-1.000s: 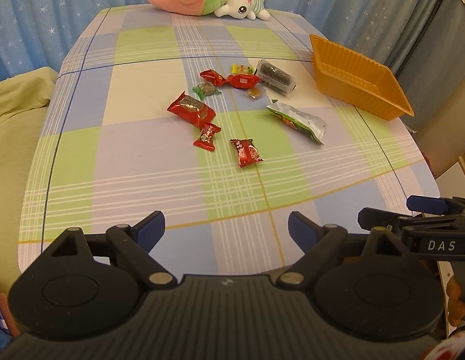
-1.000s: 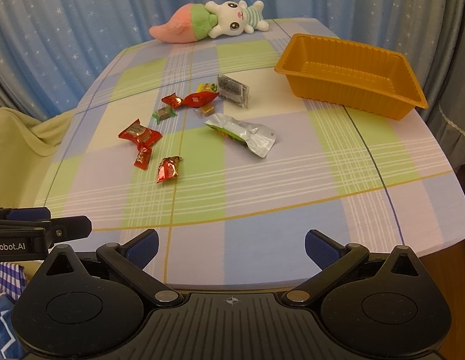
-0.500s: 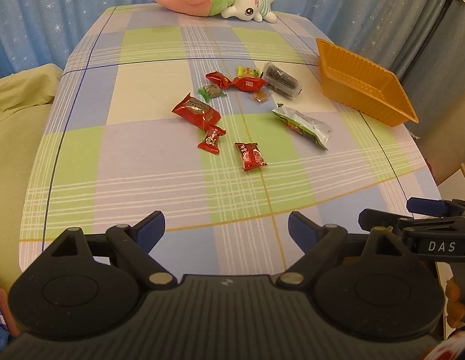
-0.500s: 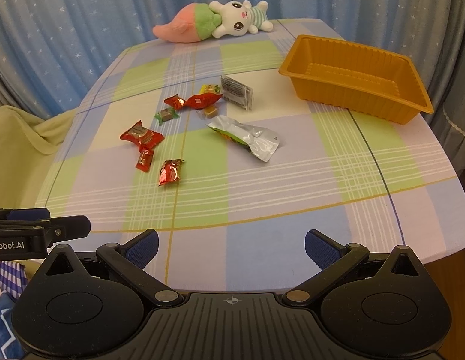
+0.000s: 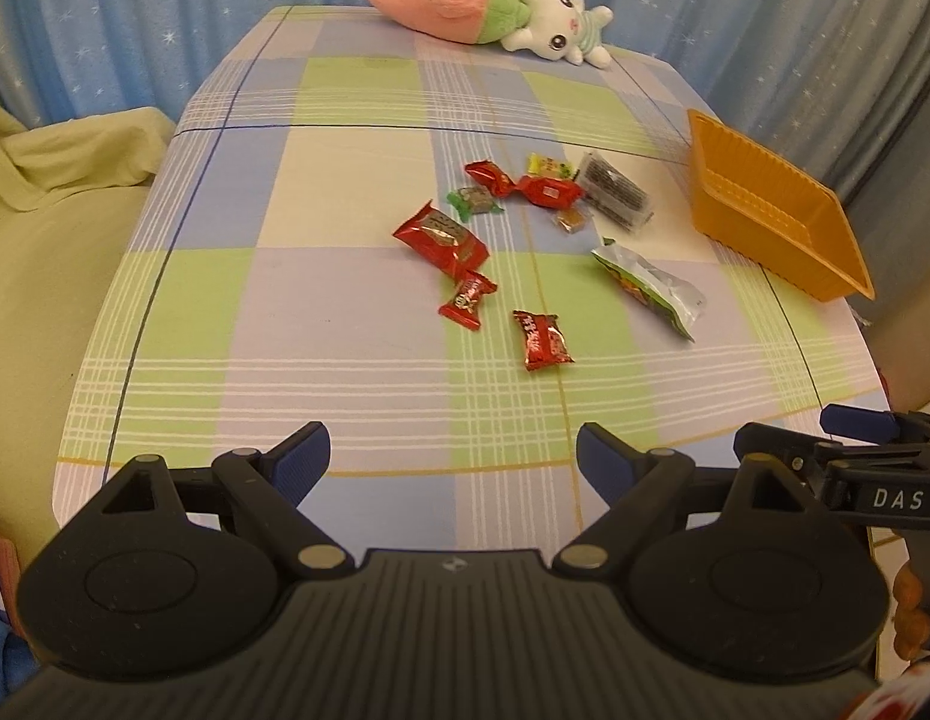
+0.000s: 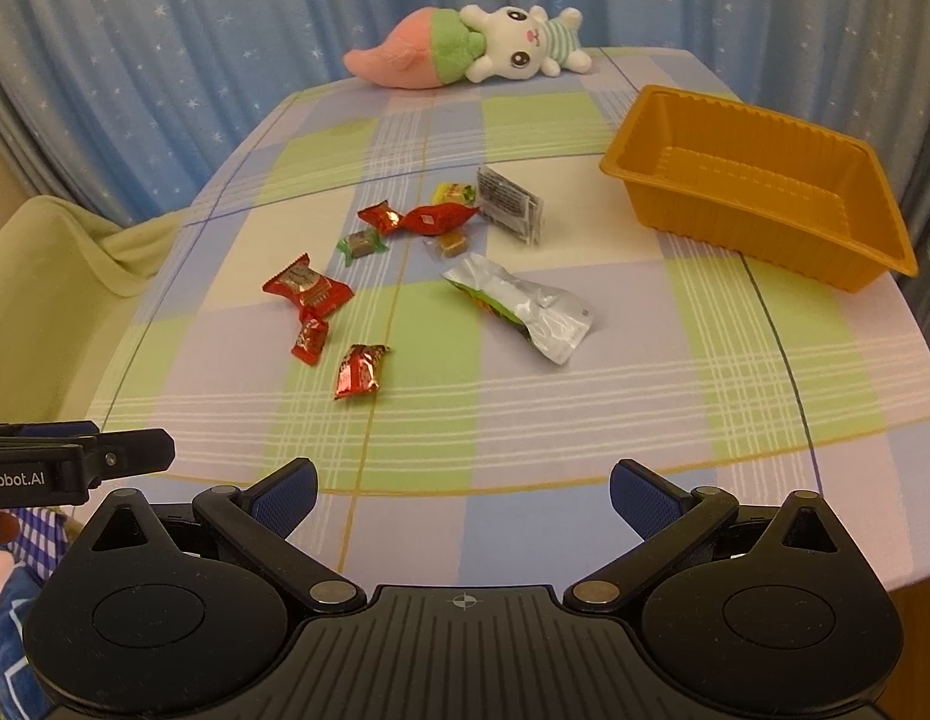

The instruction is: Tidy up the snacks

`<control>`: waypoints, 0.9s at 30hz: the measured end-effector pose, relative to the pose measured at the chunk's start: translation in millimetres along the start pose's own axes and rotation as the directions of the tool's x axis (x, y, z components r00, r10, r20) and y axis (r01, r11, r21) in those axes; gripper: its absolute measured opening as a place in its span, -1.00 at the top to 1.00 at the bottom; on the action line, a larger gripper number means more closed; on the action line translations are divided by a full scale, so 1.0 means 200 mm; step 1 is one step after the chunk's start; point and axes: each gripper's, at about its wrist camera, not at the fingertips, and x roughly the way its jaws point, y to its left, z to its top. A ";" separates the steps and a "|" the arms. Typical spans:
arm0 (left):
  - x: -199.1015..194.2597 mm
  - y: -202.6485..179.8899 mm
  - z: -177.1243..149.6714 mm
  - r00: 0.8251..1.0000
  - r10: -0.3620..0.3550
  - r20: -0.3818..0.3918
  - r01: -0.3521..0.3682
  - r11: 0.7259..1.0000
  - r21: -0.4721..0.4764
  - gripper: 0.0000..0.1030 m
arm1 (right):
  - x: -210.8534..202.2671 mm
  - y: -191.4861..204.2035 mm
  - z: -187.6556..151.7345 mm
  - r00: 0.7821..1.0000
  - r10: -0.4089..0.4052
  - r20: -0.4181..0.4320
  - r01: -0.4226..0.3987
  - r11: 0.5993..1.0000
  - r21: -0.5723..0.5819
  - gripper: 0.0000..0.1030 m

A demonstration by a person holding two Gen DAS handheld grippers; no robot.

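- Snacks lie scattered mid-table on a checked tablecloth (image 6: 525, 432), none yet in the orange tray (image 6: 759, 180), which stands empty at the right, well apart from them.
- Nearest the grippers: a small red foil packet (image 6: 361, 370), with a second red candy (image 6: 309, 341) just beside it, touching a larger red wrapper (image 6: 307, 288).
- A silver pouch (image 6: 522, 306) lies between the red sweets and the tray; it looks light, crinkly and slippery, so pinching its flat sealed end seems safest.
- The small candies look light and firm; gripping across the middle should hold better than the twisted ends.
- Left gripper (image 5: 453, 461): jaws wide, nothing between them, over the near table edge.
- Right gripper (image 6: 463, 489): jaws wide, empty.
- A plush rabbit (image 6: 465, 48) lies at the far edge.
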 end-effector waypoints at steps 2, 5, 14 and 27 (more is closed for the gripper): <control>0.00 0.01 0.01 1.000 0.009 0.002 -0.009 1.000 -0.019 -0.71 | 0.01 -0.02 0.02 1.000 0.014 0.017 -0.013 1.000 -0.027 -1.00; 0.02 0.02 0.02 1.000 0.029 0.004 -0.029 0.998 -0.054 -0.71 | 0.04 -0.05 0.05 0.998 0.036 0.042 -0.032 0.997 -0.075 -1.00; 0.08 0.02 0.04 0.993 0.114 0.013 -0.111 0.981 -0.160 -0.71 | 0.20 -0.23 0.20 0.986 0.144 0.078 -0.128 0.975 -0.182 -0.99; 0.19 -0.03 0.03 0.969 0.245 0.017 -0.231 0.934 -0.272 -0.71 | 0.49 -0.35 0.38 0.962 0.274 0.014 -0.245 0.881 -0.404 -0.61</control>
